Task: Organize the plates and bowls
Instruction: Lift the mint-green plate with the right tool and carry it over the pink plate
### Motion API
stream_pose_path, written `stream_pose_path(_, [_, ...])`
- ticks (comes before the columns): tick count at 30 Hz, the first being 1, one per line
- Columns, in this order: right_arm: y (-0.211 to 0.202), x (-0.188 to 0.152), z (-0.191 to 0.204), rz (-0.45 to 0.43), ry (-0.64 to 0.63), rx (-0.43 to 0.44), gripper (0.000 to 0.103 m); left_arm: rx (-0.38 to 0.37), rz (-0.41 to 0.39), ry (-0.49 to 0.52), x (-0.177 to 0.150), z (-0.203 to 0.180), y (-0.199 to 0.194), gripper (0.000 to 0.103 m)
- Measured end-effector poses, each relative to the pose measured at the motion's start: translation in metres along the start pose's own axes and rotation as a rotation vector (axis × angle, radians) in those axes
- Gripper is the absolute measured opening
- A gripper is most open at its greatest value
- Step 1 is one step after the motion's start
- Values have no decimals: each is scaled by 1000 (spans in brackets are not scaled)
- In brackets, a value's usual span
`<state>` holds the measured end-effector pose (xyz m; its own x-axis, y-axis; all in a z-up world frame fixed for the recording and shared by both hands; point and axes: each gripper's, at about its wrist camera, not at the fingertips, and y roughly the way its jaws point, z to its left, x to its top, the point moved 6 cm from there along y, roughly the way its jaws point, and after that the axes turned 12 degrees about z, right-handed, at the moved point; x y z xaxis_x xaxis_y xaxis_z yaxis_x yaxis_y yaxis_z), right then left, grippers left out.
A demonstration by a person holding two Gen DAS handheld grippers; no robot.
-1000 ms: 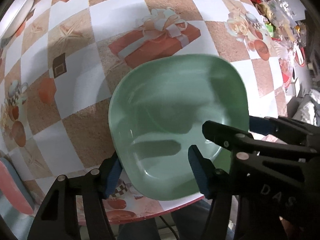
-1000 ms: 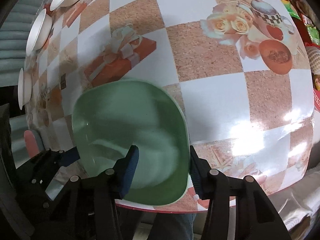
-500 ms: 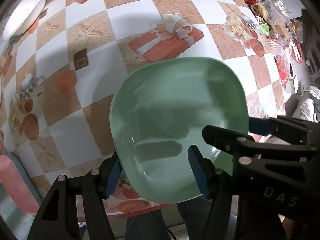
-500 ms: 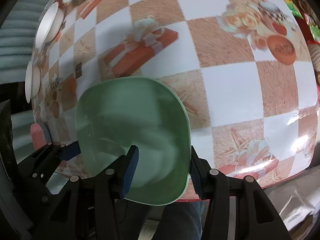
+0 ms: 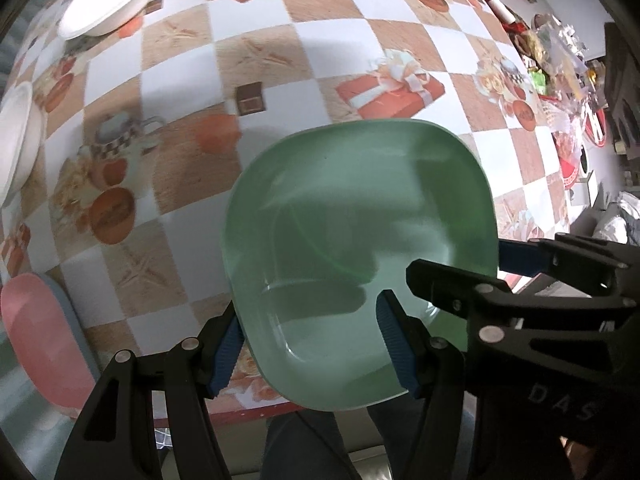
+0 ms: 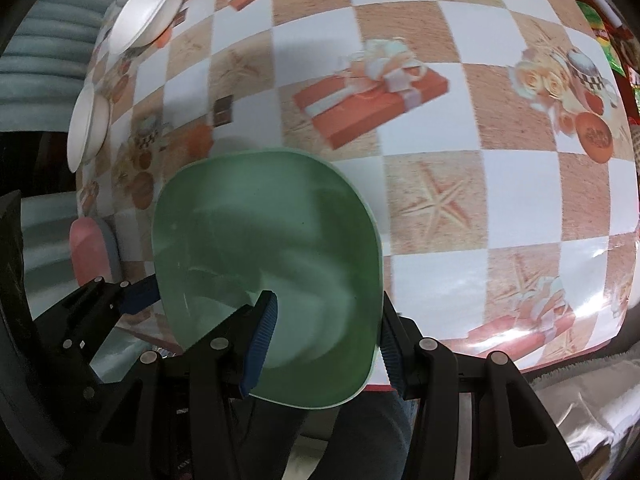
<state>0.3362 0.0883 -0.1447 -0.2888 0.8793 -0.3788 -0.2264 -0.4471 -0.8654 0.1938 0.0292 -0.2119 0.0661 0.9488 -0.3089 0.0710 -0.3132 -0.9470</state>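
My left gripper (image 5: 310,346) has its jaws clamped across the green plate's (image 5: 360,240) near corner, my right gripper (image 6: 326,336) pinching the opposite edge; plate aloft over the bench (image 5: 312,20). Left of my jaws wait pink plates (image 5: 40,340); white bowls (image 6: 144,12) ahead remain unsorted

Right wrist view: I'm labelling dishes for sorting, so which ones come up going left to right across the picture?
White bowl at the table's left edge → pink plate → second white bowl, further back → green plate, held by both grippers.
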Motion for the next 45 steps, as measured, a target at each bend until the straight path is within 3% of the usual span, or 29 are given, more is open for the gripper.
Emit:
stream_pose_path(19, [-3,-3,75,-12,-106,-96,52,-24,-71,-71,-40,72,-35,68])
stream_pose_path(31, [7,-6,140,-9,-216,-142,52,-52,-108,-182,-72,126,-50,68])
stream_pose_path(45, [30,-5,219,18,-358,-192,52,-31,-155,-307,-103,177,-62,68])
